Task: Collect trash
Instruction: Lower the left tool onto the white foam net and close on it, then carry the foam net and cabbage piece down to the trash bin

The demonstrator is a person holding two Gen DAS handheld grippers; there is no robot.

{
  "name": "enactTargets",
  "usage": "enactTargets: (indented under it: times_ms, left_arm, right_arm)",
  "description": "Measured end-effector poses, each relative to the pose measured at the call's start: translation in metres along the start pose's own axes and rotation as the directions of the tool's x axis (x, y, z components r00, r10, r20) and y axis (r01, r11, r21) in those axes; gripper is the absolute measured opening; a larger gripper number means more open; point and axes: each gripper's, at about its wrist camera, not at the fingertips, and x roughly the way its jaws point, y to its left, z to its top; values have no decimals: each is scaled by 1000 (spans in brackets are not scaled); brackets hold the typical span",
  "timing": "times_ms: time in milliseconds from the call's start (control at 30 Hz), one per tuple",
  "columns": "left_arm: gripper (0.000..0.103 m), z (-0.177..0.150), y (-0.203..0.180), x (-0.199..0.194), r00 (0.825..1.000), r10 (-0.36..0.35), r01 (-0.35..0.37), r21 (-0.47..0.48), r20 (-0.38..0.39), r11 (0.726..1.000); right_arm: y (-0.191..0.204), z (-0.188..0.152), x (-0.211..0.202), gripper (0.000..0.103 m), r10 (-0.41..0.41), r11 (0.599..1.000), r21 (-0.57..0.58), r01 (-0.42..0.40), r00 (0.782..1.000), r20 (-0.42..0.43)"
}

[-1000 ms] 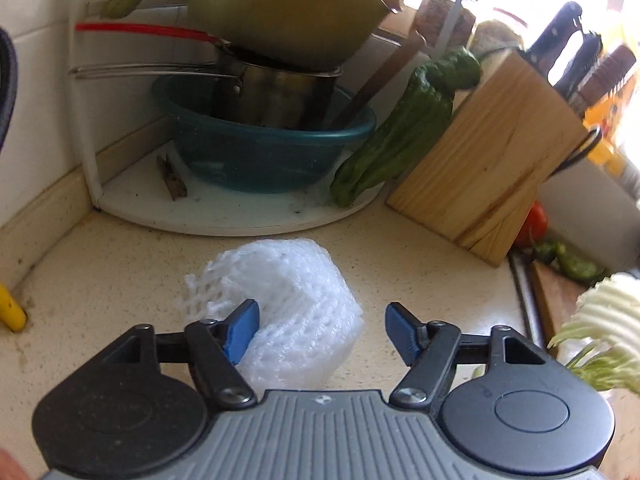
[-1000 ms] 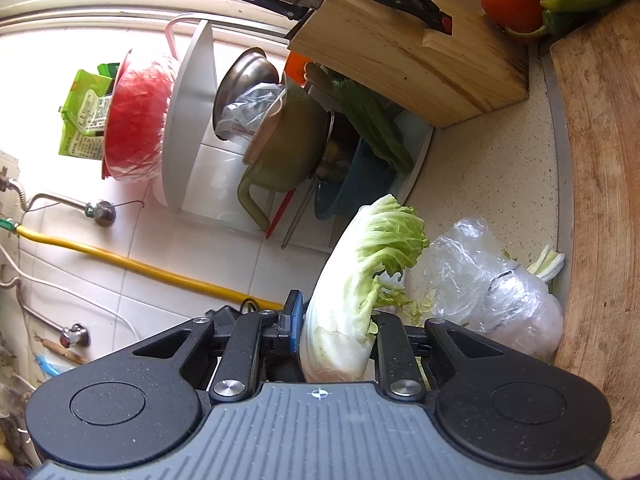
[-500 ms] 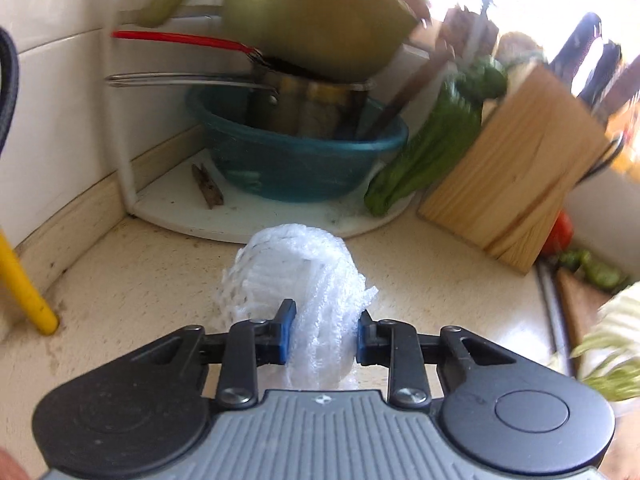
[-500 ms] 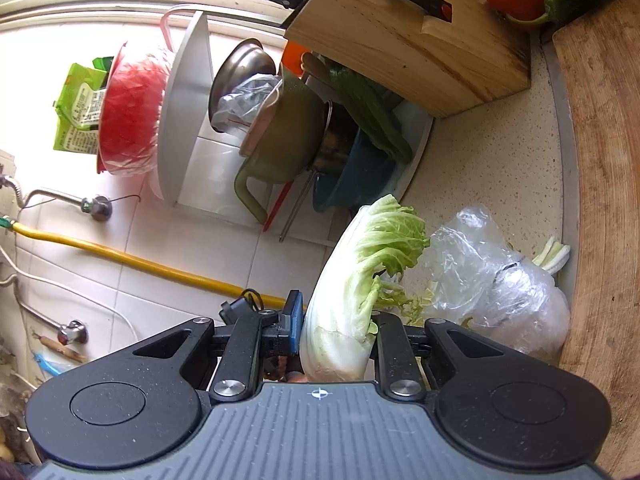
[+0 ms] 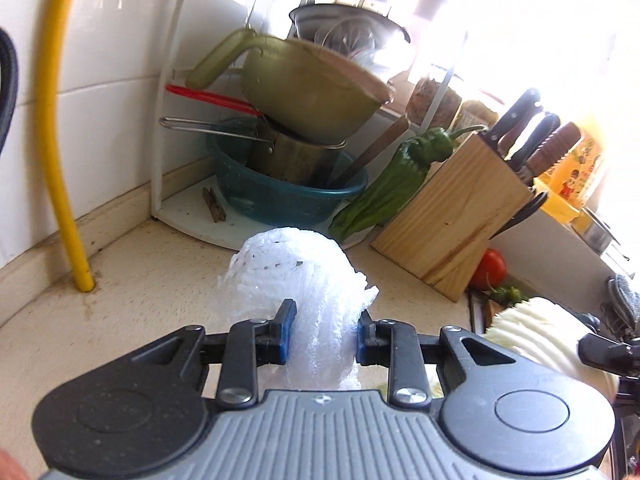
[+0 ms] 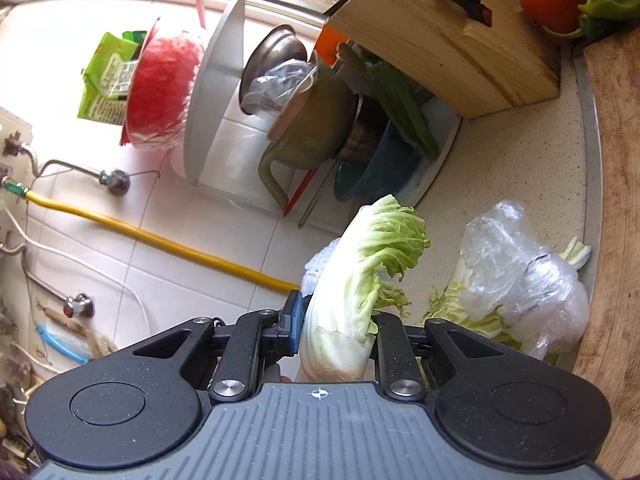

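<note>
A white foam fruit net [image 5: 298, 280] is squeezed between the blue pads of my left gripper [image 5: 323, 330], which is shut on it and holds it above the speckled counter [image 5: 152, 276]. My right gripper [image 6: 335, 326] is shut on a napa cabbage leaf [image 6: 360, 276], pale at the stem and green at the tip. In the left wrist view that leaf [image 5: 532, 328] shows at the right edge. A corner of the foam net [image 6: 320, 264] peeks out behind the leaf in the right wrist view. A crumpled clear plastic bag [image 6: 516, 272] lies on the counter over more cabbage scraps [image 6: 460, 304].
A white corner rack [image 5: 192, 216] holds a teal basin [image 5: 280, 196], a steel pot and an olive bowl [image 5: 312, 96]. A long green pepper [image 5: 396, 176] leans on a wooden knife block [image 5: 452, 216]. A tomato [image 5: 490, 268], a yellow hose [image 5: 56, 120] and a wooden cutting board [image 6: 616, 200] border the counter.
My left gripper closed on the foam net, then lifted it off the counter and drew back from the rack. The right gripper with the cabbage leaf barely shifted.
</note>
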Motion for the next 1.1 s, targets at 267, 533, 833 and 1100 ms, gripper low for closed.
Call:
enactTargets:
  times_ms: [267,533,833,1100]
  left_arm:
    - [26,-19,-8,-52,998,39,-38,-8,49,999]
    - [26,-41,-9,-102,991,90,-87,-38,100,995]
    - [26,-70,-7,-142,984,131,-121,-82,124,989]
    - [26,-91,-6,-166,979,155,-140,-116,129,983]
  right_arm:
    - [12,-12,-3,25,45,998,-31,-46,998,-46]
    - [27,-27,-3,25,100,993,-58,-107,989,-110]
    - [41,-48,-5,25,135,986,-75,-151,973,-189]
    - [51,-65,-11,25,148,981,-86,-171,962,-231]
